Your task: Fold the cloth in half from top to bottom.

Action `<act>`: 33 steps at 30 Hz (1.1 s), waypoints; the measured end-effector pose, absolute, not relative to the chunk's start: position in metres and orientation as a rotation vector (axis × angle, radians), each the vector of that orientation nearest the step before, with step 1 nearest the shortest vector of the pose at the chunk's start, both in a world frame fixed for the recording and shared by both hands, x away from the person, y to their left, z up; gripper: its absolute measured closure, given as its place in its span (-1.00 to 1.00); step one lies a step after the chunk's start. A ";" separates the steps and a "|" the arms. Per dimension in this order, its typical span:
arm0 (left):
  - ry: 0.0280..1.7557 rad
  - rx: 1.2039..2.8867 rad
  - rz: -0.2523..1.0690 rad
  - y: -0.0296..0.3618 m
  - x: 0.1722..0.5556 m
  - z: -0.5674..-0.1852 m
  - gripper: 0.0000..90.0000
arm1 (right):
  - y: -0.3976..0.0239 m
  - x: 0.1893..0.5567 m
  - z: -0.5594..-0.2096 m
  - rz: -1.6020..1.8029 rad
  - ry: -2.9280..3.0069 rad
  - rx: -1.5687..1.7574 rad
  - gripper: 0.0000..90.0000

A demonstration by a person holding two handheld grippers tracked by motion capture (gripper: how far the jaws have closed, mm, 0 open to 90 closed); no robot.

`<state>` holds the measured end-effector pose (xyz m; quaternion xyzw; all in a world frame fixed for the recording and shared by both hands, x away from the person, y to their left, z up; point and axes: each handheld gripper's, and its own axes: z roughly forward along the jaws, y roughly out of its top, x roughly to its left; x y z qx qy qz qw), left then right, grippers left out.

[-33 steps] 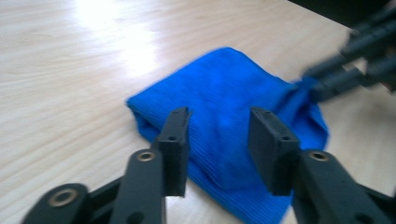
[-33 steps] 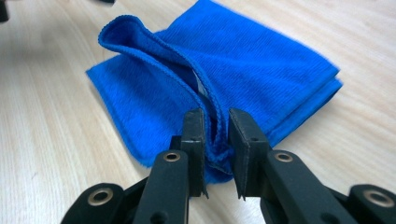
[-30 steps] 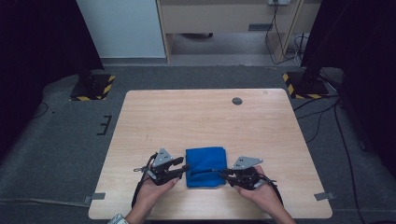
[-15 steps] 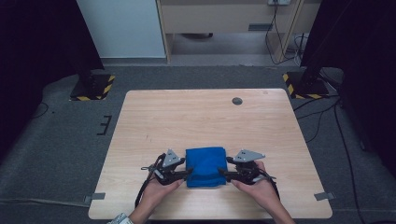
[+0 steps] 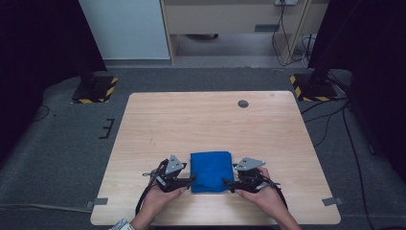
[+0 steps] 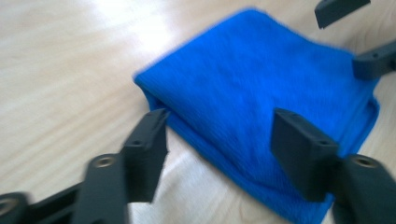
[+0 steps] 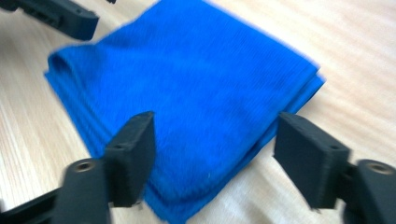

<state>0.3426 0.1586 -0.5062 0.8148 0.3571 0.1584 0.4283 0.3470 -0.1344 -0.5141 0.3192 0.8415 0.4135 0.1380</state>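
2 sets of tongs flank a folded blue cloth [image 5: 210, 170] right now, 1 on each side, down at the near edge of the wooden worktop [image 5: 201, 124]. Look at the left tongs [image 5: 191, 180]: from the high view they sit just beside the cloth's left edge, held low by the person's left hand [image 5: 160, 199]. Their jaws have just been opening, and the left gripper view shows them standing well apart, the cloth's folded corner lying between them, with no pad pressing on it. Over to the right tongs [image 5: 227, 183], gripped by the right hand [image 5: 261, 194] at the cloth's right edge. Same story: jaws have just been opening, and the right gripper view has them spread wide around the near edge of the cloth, the layered folds visible between the 2 black pads, nothing clamped. The cloth lies flat on the worktop, folded into a neat, roughly square pad; the pictures are a little blurred, so whether either jaw tip brushes the fabric is hard to call. Farther back, a small dark round spot [image 5: 243, 103] sits near the worktop's far edge, well apart from the action. Grey carpet [image 5: 67, 139] surrounds the worktop.
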 end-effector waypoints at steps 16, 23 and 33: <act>0.973 2.007 0.458 0.189 0.361 -0.500 -0.84 | -0.182 0.364 -0.495 1.258 2.231 1.077 -0.82; 1.026 2.017 0.470 0.209 0.371 -0.505 -0.84 | -0.203 0.373 -0.503 1.223 2.205 1.164 -0.82; 1.081 2.095 0.492 0.229 0.383 -0.515 -0.83 | -0.214 0.383 -0.519 1.147 2.267 1.240 -0.80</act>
